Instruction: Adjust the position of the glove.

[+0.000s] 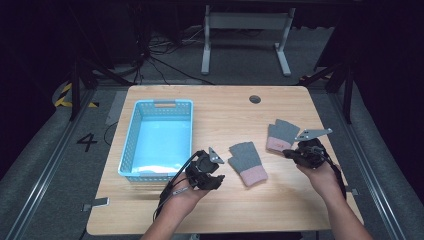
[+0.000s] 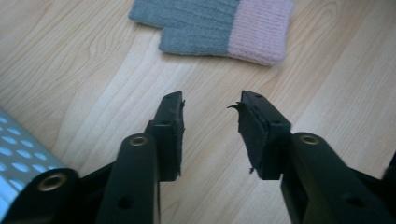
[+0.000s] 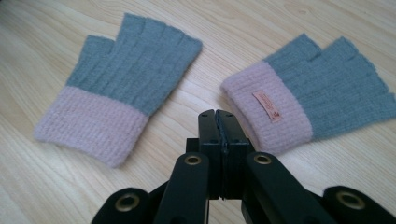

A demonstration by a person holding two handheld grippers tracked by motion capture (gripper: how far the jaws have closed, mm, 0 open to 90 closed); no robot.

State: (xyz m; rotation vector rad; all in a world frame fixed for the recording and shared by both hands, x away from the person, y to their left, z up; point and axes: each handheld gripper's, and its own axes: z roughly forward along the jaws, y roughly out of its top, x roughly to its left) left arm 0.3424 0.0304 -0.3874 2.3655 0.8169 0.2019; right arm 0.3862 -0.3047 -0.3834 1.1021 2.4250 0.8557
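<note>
I find two grey fingerless gloves with pink cuffs lying flat on the bench, well apart from each other. The near glove lies mid-bench, cuff toward me, between my two tools. The far glove lies to its right and further from me, cuff also toward me; in the right gripper view I see a small tag on that cuff.

My right tool sits just beside the far glove's cuff. In the right gripper view its jaws are pressed together with nothing between them, and their tips lie at the edge of the tagged cuff; I cannot tell whether they touch it.

My left tool hovers just left of the near glove. In the left gripper view its jaws stand apart over bare wood, and the near glove lies ahead of them, clear of both pads. One pad looks frayed at its tip.

A blue basket stands on the left of the bench, just beside my left tool. A round grommet is set in the far edge of the bench.
</note>
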